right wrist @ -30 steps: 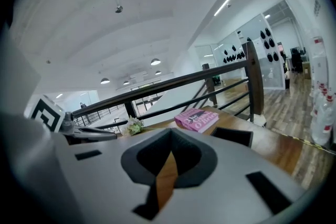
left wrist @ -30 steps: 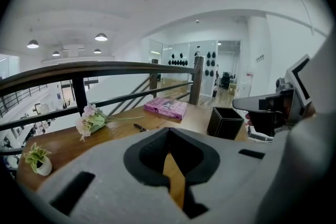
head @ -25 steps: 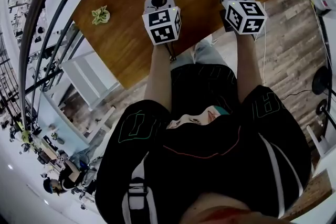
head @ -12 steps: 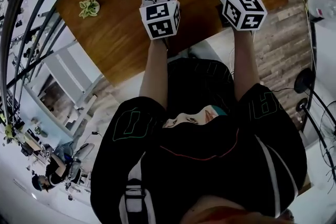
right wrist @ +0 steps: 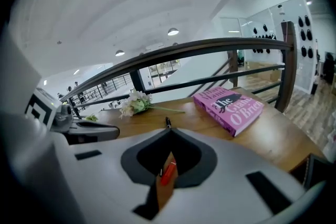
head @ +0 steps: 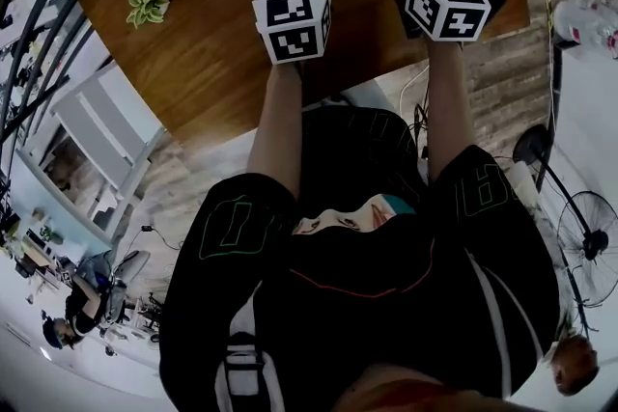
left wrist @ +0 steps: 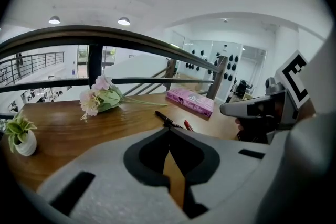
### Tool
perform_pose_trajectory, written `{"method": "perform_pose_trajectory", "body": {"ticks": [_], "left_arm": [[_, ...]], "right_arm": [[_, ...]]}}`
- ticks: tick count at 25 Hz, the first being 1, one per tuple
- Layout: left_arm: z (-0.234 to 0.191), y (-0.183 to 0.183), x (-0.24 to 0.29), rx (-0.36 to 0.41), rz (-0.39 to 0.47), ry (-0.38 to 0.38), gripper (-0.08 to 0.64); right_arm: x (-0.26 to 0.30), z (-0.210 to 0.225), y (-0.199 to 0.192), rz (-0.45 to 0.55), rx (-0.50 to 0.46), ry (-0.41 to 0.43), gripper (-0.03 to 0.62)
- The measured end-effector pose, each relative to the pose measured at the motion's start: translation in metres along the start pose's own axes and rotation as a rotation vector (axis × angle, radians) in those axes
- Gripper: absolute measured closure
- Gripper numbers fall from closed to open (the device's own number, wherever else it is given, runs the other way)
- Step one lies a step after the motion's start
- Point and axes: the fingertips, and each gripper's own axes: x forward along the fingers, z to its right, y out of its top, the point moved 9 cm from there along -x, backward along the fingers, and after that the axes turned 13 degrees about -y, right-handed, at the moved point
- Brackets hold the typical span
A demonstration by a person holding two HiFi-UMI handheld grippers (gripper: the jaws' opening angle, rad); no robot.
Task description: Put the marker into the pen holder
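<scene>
Red marker on table, plant in pot, both hand-held grippers closed, empty

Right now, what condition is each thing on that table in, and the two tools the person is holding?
Left hand-held gripper: jaws together, holding nothing.
Right hand-held gripper: jaws together, holding nothing.
Red marker: lying flat, not picked up.
Black marker: lying flat beside the red one.
Pink book: closed, lying flat.
Flower sprig: lying on its side.
Potted plant: standing upright.
</scene>
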Motion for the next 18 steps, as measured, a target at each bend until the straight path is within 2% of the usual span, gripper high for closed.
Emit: {"method": "perform_pose_trajectory", "body": {"ticks": [11, 18], "left_arm": [[-0.013, -0.012, 0.02, -0.06, -0.007, -0.029, 0.552], [-0.022, -0.019, 0.026, -0.096, -0.012, -0.022, 0.552]], "right_arm": [[0.05, 0.001, 0.001, -0.111, -0.109, -0.009, 0.588], [0.078, -0.001, 0.0, -0.187, -0.166, -0.004, 0.586]]}}
